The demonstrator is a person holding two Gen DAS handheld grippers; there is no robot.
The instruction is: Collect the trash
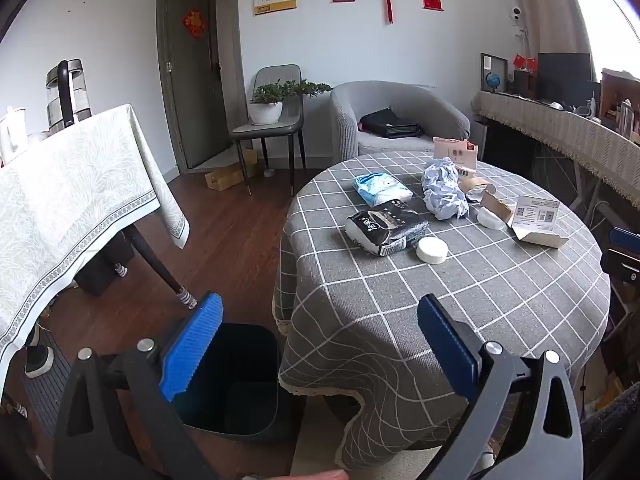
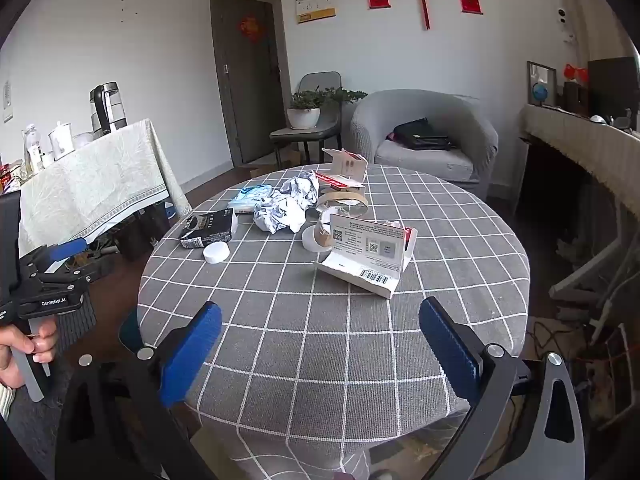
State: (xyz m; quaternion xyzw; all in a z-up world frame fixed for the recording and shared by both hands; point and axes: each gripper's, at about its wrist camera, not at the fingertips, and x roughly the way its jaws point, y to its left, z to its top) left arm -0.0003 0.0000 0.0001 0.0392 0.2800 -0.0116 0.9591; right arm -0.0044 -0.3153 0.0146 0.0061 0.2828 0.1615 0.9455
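Both grippers released, jaws wide, nothing between the pads. Left gripper hangs over the near-left edge of the round table; right gripper over its near edge, pointing at the far side.

Trash sits clustered on the far half of the table: black packet, white lid touching it, blue wipes pack, crumpled paper, open white box, tape roll, pink box.

Dark bin stands on the floor just left of the table, below the left gripper. No contact with any item.
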